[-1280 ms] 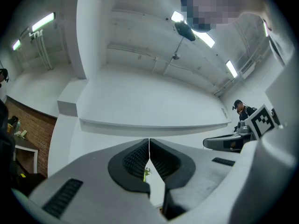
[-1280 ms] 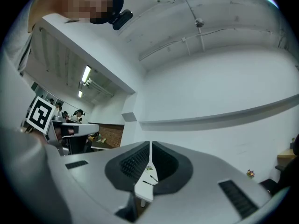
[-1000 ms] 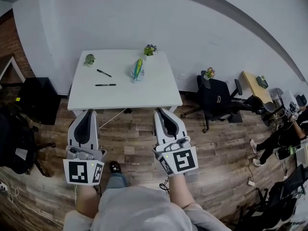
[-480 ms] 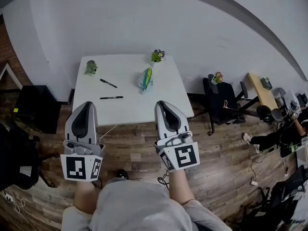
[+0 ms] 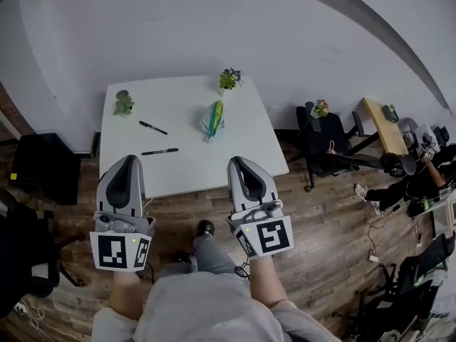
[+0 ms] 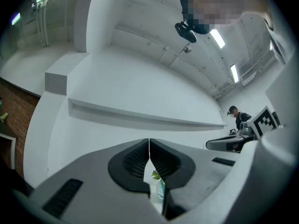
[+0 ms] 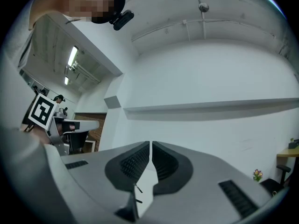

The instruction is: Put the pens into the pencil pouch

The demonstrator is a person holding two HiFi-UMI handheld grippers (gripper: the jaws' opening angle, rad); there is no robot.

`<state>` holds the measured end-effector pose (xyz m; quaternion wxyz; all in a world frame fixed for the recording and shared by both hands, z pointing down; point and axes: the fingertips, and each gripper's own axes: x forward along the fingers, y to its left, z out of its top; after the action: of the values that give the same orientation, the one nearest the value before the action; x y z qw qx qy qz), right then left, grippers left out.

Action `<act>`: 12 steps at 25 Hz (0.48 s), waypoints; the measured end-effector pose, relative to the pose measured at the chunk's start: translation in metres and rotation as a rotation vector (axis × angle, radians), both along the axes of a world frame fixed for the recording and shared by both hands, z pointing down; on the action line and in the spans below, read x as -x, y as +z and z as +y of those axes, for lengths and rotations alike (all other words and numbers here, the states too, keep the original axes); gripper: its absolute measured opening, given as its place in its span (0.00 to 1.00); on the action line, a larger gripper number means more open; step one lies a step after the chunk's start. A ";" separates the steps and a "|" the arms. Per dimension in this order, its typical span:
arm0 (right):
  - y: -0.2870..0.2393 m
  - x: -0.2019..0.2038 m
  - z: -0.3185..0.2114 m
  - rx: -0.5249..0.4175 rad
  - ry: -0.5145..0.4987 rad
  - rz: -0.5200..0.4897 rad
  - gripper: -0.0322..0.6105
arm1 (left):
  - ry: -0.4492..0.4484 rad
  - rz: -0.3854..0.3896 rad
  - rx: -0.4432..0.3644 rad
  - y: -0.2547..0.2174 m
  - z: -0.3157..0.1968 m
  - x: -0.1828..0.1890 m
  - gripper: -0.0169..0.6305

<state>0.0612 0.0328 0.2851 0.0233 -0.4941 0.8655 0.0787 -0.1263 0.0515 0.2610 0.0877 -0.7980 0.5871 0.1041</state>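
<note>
Hovering with jaws together at the table's (image 5: 187, 171) near edge, left gripper (image 5: 130, 159) and right gripper (image 5: 239, 161) are facing near pen (image 5: 159, 151), far pen (image 5: 153, 127), pouch (image 5: 214, 117) and a plant (image 5: 123, 103) far left

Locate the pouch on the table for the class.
In the head view, the pouch lies on the right half of the table, just nearer than the plant at the far edge and right of both pens.

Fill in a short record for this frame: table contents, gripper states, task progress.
table: white
pens: far pen, near pen, both black, left of pouch
pencil pouch: colourful, mid-table
plants: potted plant, green plant, far edge
left gripper: shut, empty
right gripper: shut, empty
progress: neither pen picked up
</note>
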 end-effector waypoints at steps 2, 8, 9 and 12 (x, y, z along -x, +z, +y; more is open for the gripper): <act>0.004 -0.002 -0.012 0.008 0.008 0.003 0.11 | 0.005 0.004 0.008 0.004 -0.013 0.000 0.07; 0.001 0.002 -0.054 -0.006 0.007 0.012 0.11 | 0.001 0.008 -0.002 0.004 -0.054 0.004 0.07; 0.000 0.002 -0.062 -0.010 0.006 0.014 0.11 | 0.000 0.008 -0.006 0.003 -0.062 0.004 0.07; -0.006 0.002 -0.090 -0.020 0.002 0.014 0.11 | -0.004 0.008 -0.021 -0.003 -0.089 0.004 0.07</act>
<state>0.0593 -0.0572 0.2793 0.0223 -0.4941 0.8644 0.0908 -0.1298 -0.0371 0.2578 0.0939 -0.7954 0.5879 0.1134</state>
